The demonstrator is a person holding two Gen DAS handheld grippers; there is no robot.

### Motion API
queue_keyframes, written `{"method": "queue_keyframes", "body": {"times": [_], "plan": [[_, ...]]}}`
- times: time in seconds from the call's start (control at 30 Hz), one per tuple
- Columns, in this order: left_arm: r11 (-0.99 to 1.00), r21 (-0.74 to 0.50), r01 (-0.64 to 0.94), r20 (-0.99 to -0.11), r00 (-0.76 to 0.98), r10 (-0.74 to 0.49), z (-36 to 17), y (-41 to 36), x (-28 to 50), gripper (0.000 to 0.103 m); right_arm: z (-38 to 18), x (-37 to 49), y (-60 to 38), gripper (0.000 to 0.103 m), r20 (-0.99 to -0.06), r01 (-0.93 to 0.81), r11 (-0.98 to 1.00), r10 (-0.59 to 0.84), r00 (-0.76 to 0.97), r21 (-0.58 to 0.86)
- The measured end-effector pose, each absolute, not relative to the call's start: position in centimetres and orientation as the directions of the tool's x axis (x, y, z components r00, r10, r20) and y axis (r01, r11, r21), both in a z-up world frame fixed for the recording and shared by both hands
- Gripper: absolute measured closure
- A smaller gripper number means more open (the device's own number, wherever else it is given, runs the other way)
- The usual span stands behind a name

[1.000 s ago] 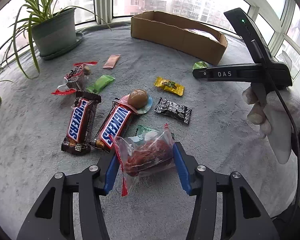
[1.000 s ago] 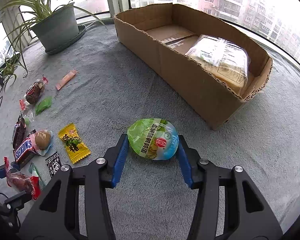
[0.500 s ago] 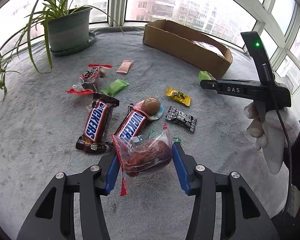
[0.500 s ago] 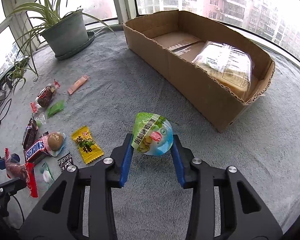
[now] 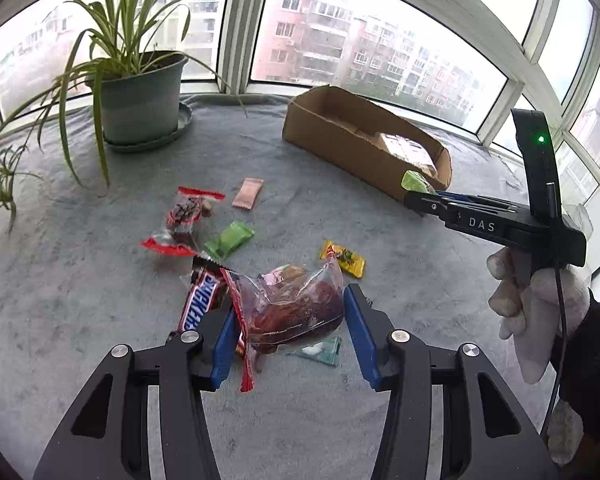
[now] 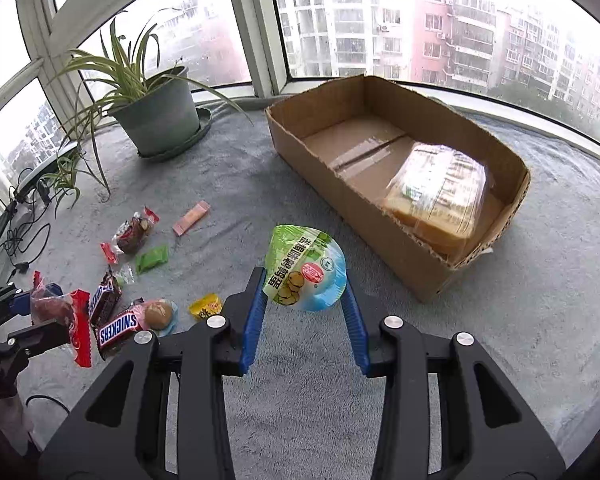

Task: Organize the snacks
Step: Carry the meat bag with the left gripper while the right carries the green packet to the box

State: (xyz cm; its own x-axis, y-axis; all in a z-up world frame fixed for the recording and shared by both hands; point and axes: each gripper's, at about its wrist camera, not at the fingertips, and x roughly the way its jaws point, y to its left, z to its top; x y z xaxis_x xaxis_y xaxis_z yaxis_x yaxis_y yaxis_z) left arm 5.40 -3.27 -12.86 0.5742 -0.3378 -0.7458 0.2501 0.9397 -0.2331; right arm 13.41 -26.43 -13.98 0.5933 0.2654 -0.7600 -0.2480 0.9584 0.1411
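A bay-window nook in a high-rise flat — curved white-framed windows wrap the far side, ahead of both claws, looking out on rows of pink and white apartment blocks. A grey plush cover spreads over the wide sill-level platform below the claws. Ahead and to their left a spider plant in a grey-green pot stands on its saucer by the glass; further left, at the edge, black cables trail down — domestic touches rather than those of a lab or shop.
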Motion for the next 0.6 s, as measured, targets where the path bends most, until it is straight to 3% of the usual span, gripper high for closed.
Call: {"method": "queue_keyframes", "body": {"times": [0.6], "plan": [[0.925,-0.246,0.288,-0.663,0.646,-0.378,-9.1,-7.1,15.5,0.054,-9.5,20.5,-30.5,0.064,-0.717,-0.199,0.975,0.208,0.665,0.098]]}}
